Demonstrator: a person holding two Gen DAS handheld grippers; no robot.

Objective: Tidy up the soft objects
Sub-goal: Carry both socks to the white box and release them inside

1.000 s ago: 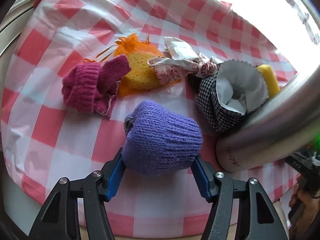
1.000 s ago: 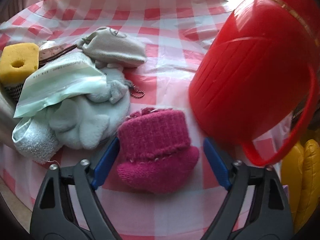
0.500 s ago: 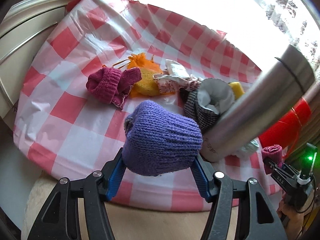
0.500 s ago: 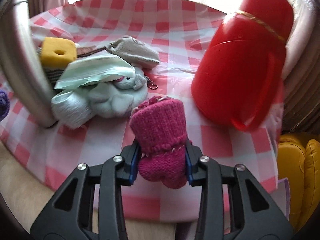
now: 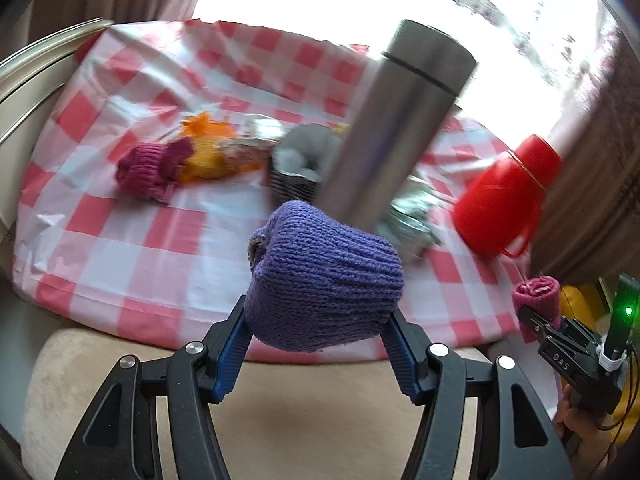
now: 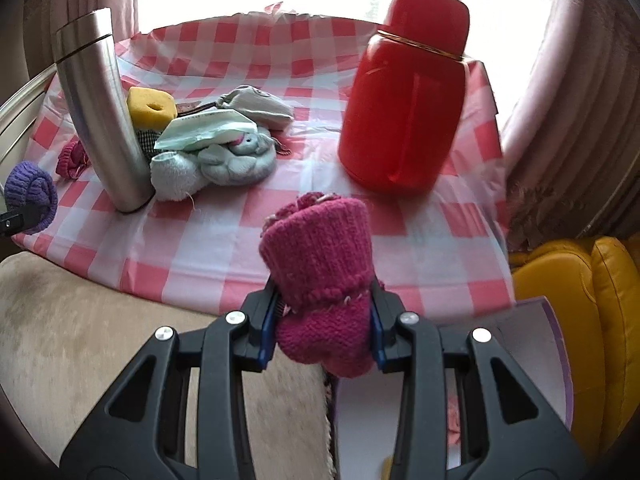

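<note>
My left gripper (image 5: 318, 344) is shut on a purple knitted sock (image 5: 324, 276) and holds it above the table's front edge. My right gripper (image 6: 322, 320) is shut on a magenta knitted sock (image 6: 320, 264), also lifted off the table; it shows in the left wrist view (image 5: 536, 296). The purple sock shows at the far left of the right wrist view (image 6: 30, 196). On the checked cloth lie another magenta sock (image 5: 152, 168), an orange pouch (image 5: 208, 148), a checked fabric cup (image 5: 296, 168), a yellow sponge (image 6: 150, 106) and pale plush toys (image 6: 228, 160).
A steel flask (image 5: 396, 128) stands mid-table and a red jug (image 6: 404, 92) at the right. A beige cushion (image 6: 80, 320) lies below the table's front edge. A white box with a purple rim (image 6: 532, 360) and a yellow seat (image 6: 592, 300) are at the right.
Both grippers have pulled up and back from the table with their socks. The right gripper, open around the magenta sock a second ago, has shut on it.
</note>
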